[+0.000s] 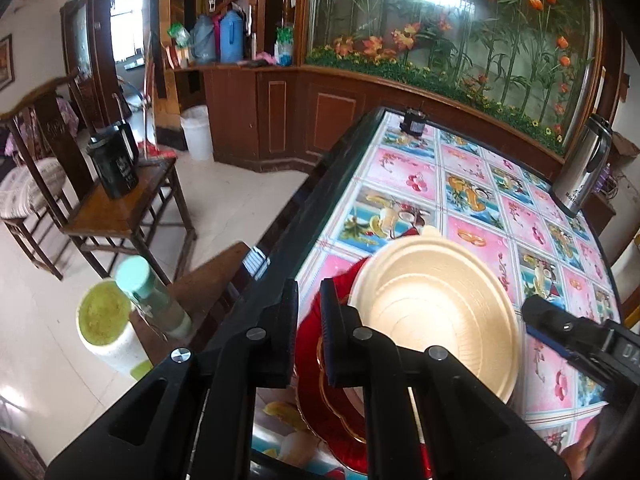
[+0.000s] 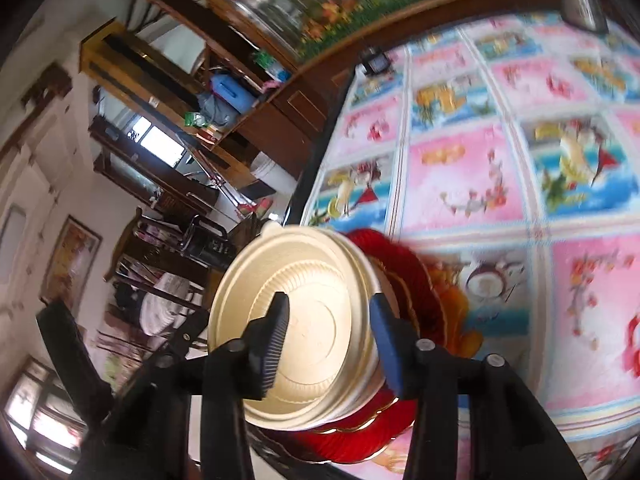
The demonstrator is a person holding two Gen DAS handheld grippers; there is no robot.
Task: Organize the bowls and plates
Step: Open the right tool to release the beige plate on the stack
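Note:
A gold bowl (image 1: pixel 432 304) rests on a red plate (image 1: pixel 340 412) with gold trim, near the left front corner of the table (image 1: pixel 472 184). My left gripper (image 1: pixel 310 332) is shut on the red plate's near left rim, and red shows in the narrow slit between its fingers. In the right wrist view, my right gripper (image 2: pixel 328 304) stands open astride the wall of the gold bowl (image 2: pixel 304 280), one finger over the inside and the blue pad outside. The red plate (image 2: pixel 400 256) shows behind and under the bowl. In the left wrist view, the right gripper (image 1: pixel 536 316) sits at the bowl's right rim.
The table carries a pink and blue fruit-print cloth and has a dark edge (image 1: pixel 304 208). A steel thermos jug (image 1: pixel 584 164) stands at the far right and a small black object (image 1: pixel 414 122) at the far corner. To the left stand a green-capped bottle (image 1: pixel 152 296), a cup (image 1: pixel 104 320) and a chair with a black jug (image 1: pixel 114 164).

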